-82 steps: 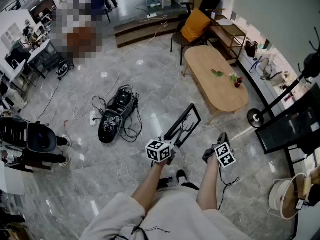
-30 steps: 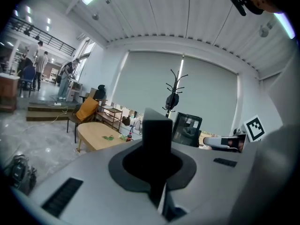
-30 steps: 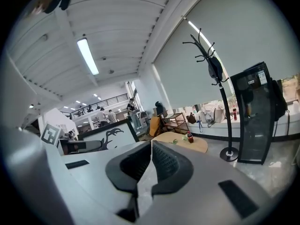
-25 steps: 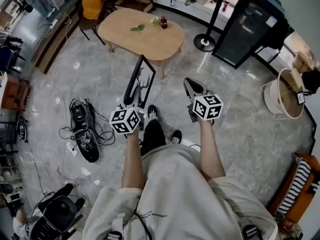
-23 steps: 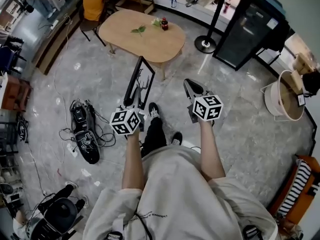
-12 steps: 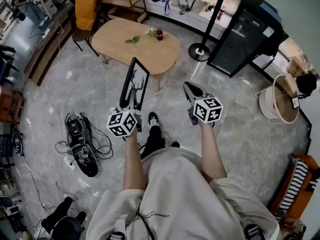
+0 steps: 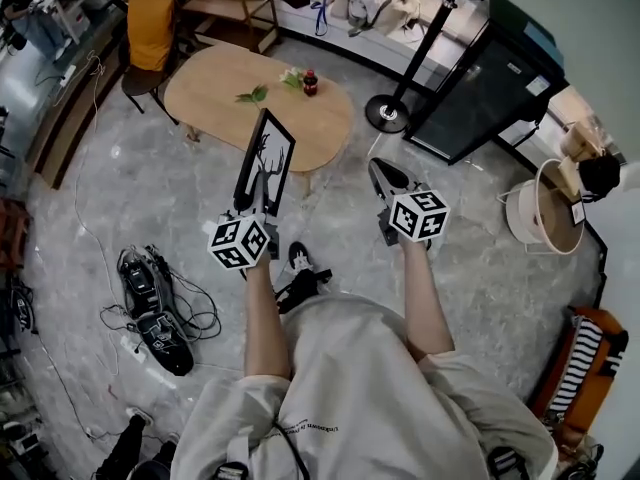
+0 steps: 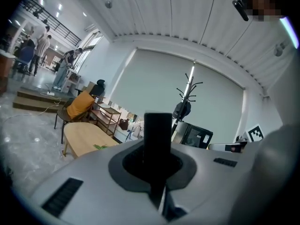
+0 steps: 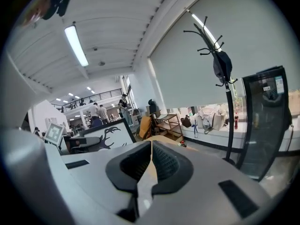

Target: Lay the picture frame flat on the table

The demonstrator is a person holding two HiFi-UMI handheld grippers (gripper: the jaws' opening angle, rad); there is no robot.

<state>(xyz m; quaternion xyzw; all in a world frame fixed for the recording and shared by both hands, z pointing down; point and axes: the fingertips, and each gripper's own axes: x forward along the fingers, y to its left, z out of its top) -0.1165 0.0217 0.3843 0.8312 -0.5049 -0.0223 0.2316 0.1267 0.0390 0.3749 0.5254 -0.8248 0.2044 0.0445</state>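
1. Grey marble floor, open room. 1 oval wooden table stands ahead of the person, well apart from both grippers.
2. Left gripper: clamped on the lower edge of the picture frame. Frame stands upright above the jaws, in the air, short of the table.
3. Right gripper: jaws pressed together, nothing between them. It sits beside the frame, not touching it.
4. Risk: 1-edge grip w/ tall frame overhead. Frame may pivot or slip in the jaws during tilt-down.
5. Risk: bottle & plant sprigs occupy the table's far part. A frame laid there may knock them. Near end is bare.
6. Count: 1 frame, 1 table, 2 grippers, 1 bottle, 2 sprigs.
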